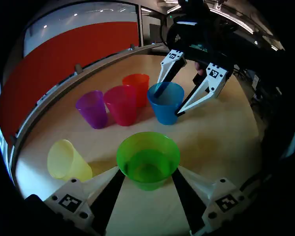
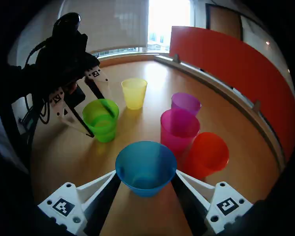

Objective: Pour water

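Our left gripper [image 1: 147,172] pinches the green cup [image 1: 148,155]. Both fingers press on its sides a little below the rim, where the flaring wall gives them a seat that should not slip down through the grip. Our right gripper [image 2: 146,175] clasps the blue cup [image 2: 146,163] the same way, with a finger on each flank. Both cups look to be standing on the table [image 1: 222,133], though we cannot tell whether either is just off it. They are near each other with bare wood between, and the two grippers face one another across that gap. We judge this a sensible setup for tipping one cup over the other.

The green cup's lower part looks darker, which we take for water, so it is likely the source. The blue cup shows only a pale ring at its bottom, and we cannot say whether it holds anything. Neither cup is tilted, so pouring has not begun.

A pink cup [image 2: 179,129] stands just beside the blue one, and an orange cup [image 2: 207,155] sits close to our right finger. A purple cup [image 2: 185,103] stands behind them, and a yellow cup [image 2: 134,93] stands apart beyond the green. That crowding leaves the blue cup little room, so we would bring the green cup to it rather than move the blue one.
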The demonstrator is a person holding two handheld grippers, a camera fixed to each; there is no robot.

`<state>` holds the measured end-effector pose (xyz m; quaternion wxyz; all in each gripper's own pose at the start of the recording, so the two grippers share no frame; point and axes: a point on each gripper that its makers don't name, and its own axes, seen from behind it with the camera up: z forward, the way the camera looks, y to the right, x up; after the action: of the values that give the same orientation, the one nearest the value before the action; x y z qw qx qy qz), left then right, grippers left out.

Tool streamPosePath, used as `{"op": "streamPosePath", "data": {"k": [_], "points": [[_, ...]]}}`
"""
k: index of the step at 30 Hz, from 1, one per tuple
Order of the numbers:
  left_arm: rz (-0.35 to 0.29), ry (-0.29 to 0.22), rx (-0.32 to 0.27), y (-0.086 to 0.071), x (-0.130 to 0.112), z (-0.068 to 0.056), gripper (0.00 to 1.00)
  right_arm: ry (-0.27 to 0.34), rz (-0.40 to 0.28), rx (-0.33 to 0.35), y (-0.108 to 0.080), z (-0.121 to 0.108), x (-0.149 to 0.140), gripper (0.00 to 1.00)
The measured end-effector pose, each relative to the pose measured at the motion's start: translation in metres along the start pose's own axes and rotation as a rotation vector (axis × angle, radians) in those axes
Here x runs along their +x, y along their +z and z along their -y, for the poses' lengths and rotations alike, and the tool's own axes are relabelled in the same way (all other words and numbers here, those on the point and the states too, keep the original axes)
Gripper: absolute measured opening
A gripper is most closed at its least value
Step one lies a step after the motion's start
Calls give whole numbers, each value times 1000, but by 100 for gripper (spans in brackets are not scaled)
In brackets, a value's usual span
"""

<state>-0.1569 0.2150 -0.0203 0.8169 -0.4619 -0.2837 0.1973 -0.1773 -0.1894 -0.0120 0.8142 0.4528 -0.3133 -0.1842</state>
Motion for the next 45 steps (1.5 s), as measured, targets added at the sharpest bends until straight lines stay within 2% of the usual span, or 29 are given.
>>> {"op": "streamPosePath", "data": {"k": [6,17,24,31,36,45], "points": [[8,-20,-14,0,-5,-2,80,12,-1,3,1,2,-3,89],[9,-27,-21,1,-5,-3,81,12,7,4,3,5,-6,90],[12,-45,-33,1,-4,-5,82,6,24,2,1,7,-12,96],[22,-47,-36,1,-6,-7,87,11,21,-7,-4,6,-13,98],[31,-46,-33,0,-9,-8,87,13,19,-12,-9,8,-15,99],[39,-55,-2,-9,-17,-2,87,22,16,-31,-20,9,-22,99]]}}
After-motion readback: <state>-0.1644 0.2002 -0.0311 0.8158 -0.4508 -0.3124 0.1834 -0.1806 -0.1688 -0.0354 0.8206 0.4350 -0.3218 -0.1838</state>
